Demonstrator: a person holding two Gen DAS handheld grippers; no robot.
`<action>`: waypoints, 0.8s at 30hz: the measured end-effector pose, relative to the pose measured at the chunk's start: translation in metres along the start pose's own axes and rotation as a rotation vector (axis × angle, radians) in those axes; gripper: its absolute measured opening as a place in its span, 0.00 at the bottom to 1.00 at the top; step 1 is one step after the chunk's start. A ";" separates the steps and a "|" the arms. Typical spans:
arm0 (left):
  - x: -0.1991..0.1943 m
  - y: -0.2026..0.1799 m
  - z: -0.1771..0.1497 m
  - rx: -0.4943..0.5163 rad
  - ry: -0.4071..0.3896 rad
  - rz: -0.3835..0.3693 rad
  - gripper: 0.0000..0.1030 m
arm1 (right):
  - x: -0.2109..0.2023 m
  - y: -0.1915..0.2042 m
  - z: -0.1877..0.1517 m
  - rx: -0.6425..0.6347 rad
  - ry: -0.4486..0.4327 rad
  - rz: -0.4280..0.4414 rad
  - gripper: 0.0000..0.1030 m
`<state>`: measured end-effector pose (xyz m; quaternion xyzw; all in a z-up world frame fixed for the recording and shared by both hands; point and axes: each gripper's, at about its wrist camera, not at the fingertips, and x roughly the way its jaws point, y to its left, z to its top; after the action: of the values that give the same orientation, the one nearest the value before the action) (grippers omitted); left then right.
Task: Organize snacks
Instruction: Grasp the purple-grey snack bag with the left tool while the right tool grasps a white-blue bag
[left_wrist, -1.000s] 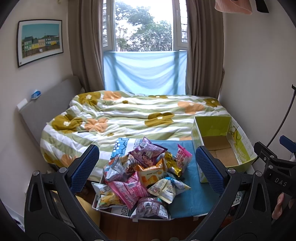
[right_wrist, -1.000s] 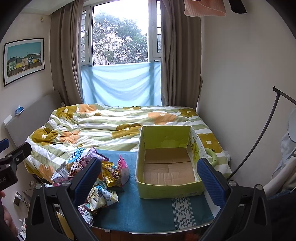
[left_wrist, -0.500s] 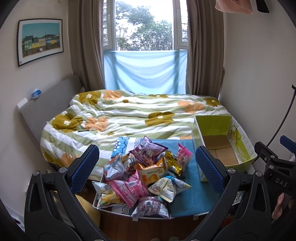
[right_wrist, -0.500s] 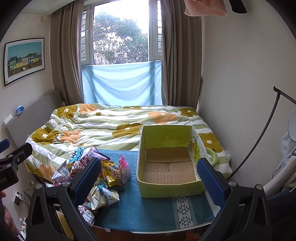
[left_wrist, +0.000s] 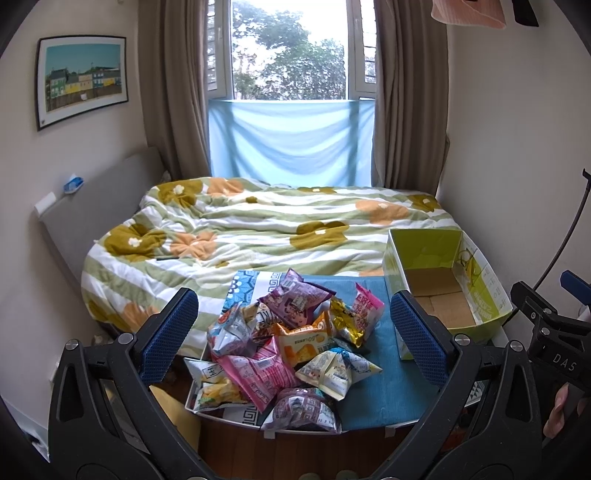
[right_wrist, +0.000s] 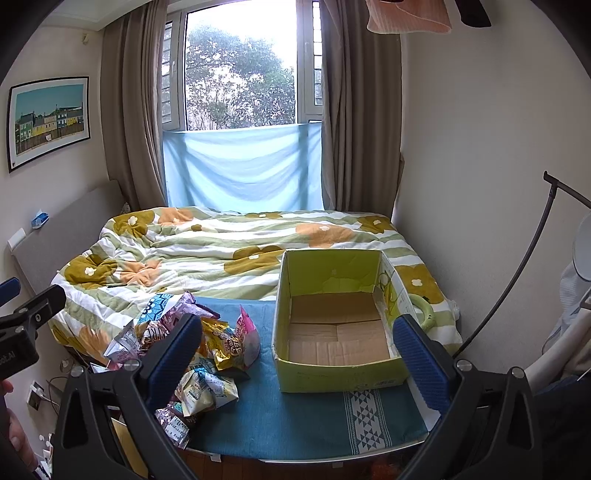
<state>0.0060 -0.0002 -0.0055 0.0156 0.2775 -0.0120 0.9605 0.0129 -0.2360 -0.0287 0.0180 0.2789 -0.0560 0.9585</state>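
Note:
A heap of snack bags (left_wrist: 284, 343) in pink, purple, orange, gold and white lies on the left part of a blue cloth (left_wrist: 373, 384) over a small table. It also shows in the right wrist view (right_wrist: 207, 350). An empty yellow-green cardboard box (right_wrist: 336, 325) stands on the cloth to the right of the heap; it shows in the left wrist view too (left_wrist: 443, 284). My left gripper (left_wrist: 293, 334) is open and empty, held above and before the heap. My right gripper (right_wrist: 297, 354) is open and empty, in front of the box.
A bed with a flowered green-striped duvet (left_wrist: 258, 229) lies right behind the table. Walls stand close on both sides. A black lamp stand (right_wrist: 517, 266) leans at the right. The table's front edge (right_wrist: 295, 459) is near me.
Both grippers have crept slightly forward toward the table. Nothing was taken hold of and no snack moved.

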 end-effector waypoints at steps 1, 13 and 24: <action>-0.001 0.002 -0.001 -0.009 0.001 -0.011 1.00 | -0.001 0.003 -0.002 -0.002 0.001 0.000 1.00; 0.011 0.020 -0.041 -0.036 0.099 0.050 1.00 | 0.031 0.005 -0.029 -0.001 0.123 0.116 1.00; 0.099 0.023 -0.109 -0.063 0.400 -0.140 1.00 | 0.099 0.021 -0.073 0.048 0.354 0.243 1.00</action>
<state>0.0322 0.0256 -0.1504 -0.0316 0.4630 -0.0668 0.8832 0.0589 -0.2202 -0.1432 0.0838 0.4374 0.0573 0.8935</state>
